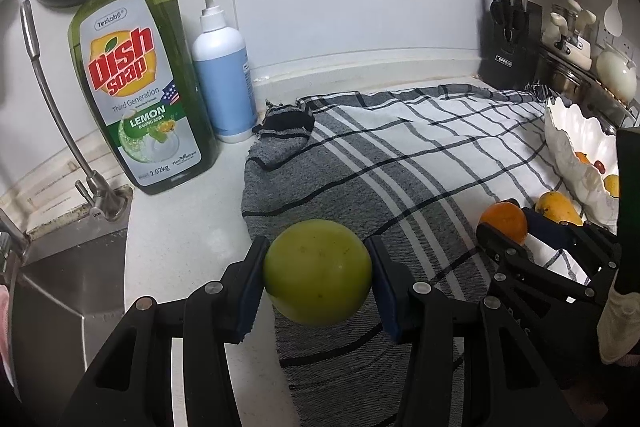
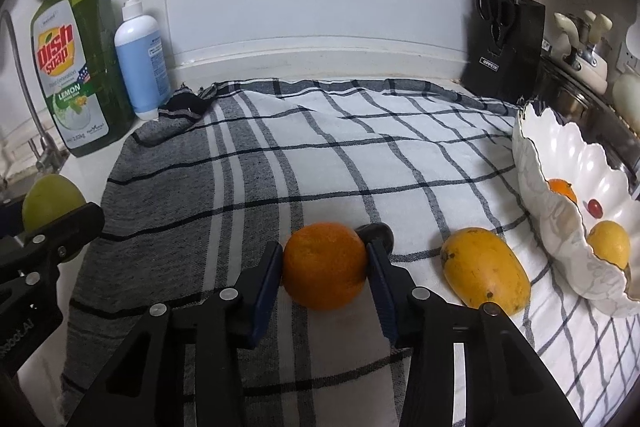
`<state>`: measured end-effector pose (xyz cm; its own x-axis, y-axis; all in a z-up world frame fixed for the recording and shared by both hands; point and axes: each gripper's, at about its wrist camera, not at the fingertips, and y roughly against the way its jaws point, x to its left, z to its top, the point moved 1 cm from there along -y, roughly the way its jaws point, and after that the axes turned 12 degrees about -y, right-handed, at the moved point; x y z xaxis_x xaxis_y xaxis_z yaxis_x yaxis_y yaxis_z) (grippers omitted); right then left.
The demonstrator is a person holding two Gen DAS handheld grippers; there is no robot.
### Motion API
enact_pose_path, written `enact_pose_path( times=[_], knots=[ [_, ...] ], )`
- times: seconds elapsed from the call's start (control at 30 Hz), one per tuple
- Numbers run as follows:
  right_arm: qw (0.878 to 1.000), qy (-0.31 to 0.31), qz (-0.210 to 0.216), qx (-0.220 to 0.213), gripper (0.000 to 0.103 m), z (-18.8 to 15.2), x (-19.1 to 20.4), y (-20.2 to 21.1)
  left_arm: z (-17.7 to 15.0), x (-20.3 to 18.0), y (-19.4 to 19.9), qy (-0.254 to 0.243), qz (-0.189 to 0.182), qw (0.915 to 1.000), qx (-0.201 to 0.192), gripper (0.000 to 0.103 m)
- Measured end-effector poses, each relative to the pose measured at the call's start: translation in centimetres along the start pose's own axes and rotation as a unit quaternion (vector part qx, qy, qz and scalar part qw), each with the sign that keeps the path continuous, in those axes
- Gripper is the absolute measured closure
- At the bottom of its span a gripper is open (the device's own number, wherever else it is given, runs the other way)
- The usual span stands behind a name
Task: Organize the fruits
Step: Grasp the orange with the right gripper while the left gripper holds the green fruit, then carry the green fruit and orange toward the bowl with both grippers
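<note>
A: Left tongs (image 1: pixel 318 277) at bottom centre of the left wrist view, partly closed, both blue pads pressed on a green round fruit (image 1: pixel 317 271). It looks lifted clear of the checked cloth (image 1: pixel 400 155).

B: Agreed, clamped on both sides. In the right wrist view that green fruit shows at the far left edge, near the big dish soap bottle (image 2: pixel 76 67).

A: Right tongs (image 2: pixel 325 267) now, lower centre of their own view. An orange (image 2: pixel 325 265) sits between the pads, resting on the cloth.

B: The pads look to be touching it left and right, opening narrow, about the orange's width. No earlier look to compare.

A: Just right of it, a yellow mango (image 2: pixel 485 270) lies on the cloth, apart from the orange.

B: Further right, the white scalloped bowl (image 2: pixel 560 163) stands on the cloth at the frame edge. Inside: a second orange fruit (image 2: pixel 563 189), a small red fruit (image 2: pixel 595 207) and a yellow lemon-like fruit (image 2: pixel 608 243).

A: Something small and dark (image 2: pixel 378 231) sits just behind the right pad; I can't tell what.

B: At the back, upper right, the black knife block (image 2: pixel 504 43) stands on the surface; upper left, a white pump bottle (image 2: pixel 140 63) beside the soap.
</note>
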<state>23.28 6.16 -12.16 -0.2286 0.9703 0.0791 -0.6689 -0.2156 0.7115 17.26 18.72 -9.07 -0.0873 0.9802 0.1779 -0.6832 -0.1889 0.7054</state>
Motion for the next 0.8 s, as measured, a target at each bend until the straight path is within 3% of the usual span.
enact_pose_path(
  times=[0.33, 0.8],
  knots=[
    [0.999, -0.027, 0.004, -0.025, 0.06, 0.7, -2.8, 3.5, 1.2, -2.6, 1.6, -0.02, -0.013, 0.9996, -0.016, 0.055],
    [0.995, -0.078, -0.023, -0.062, 0.06, 1.8, -10.5, 8.2, 4.7, -10.3, 3.9, -0.068, -0.057, 0.995, -0.046, 0.055]
  ],
)
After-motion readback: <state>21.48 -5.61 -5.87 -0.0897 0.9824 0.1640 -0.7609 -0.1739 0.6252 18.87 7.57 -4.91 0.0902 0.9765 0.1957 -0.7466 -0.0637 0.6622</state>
